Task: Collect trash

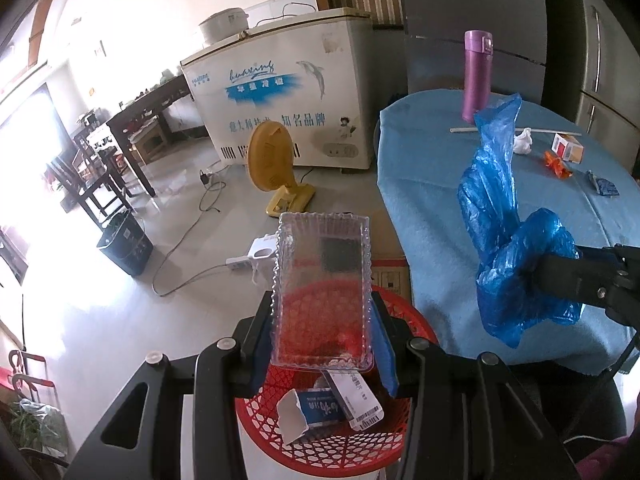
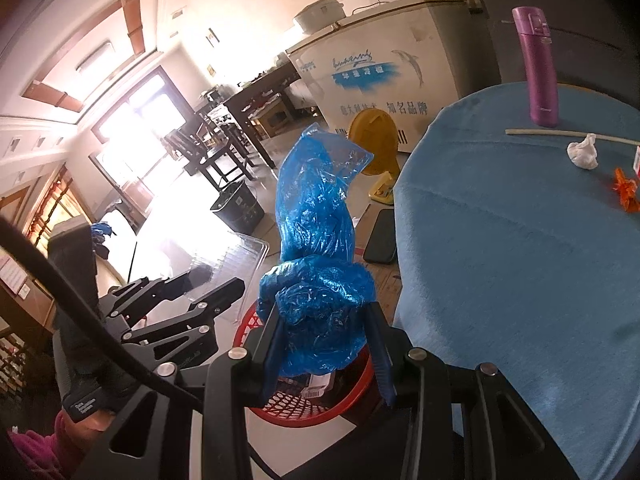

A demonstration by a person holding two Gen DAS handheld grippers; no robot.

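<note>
The clear tray (image 1: 322, 292) stands on end, pinched across its width by the left claw (image 1: 322, 344), directly over the red basket (image 1: 400, 436) on the floor. In the basket lie a blue-and-white carton (image 1: 308, 410) and a white barcode label (image 1: 356, 400); the print on both is too small to read. The right claw (image 2: 326, 344) is closed on a crumpled blue bag (image 2: 320, 256), whose loose end sticks up toward 12 o'clock; it hangs over the basket's rim (image 2: 320, 416), just beside the bench's (image 1: 432, 184) draped blue edge.

On the bench, toward 1 to 3 o'clock in the left view, remain a white wad (image 1: 523, 142), an orange wrapper (image 1: 558, 164), a small box (image 1: 567, 148), a blue packet (image 1: 604, 186), a pale stick (image 1: 516, 131) and a purple flask (image 1: 476, 76). The near bench edge curves round the basket; bare floor opens toward 9 o'clock, crossed by a cord (image 1: 180, 268).

Farther off stand a yellow fan (image 1: 276, 164), a dark bin (image 1: 126, 244) and a white freezer (image 1: 288, 92) with a dolphin, a script logo that is hard to make out, and the Chinese characters "知名品牌".
</note>
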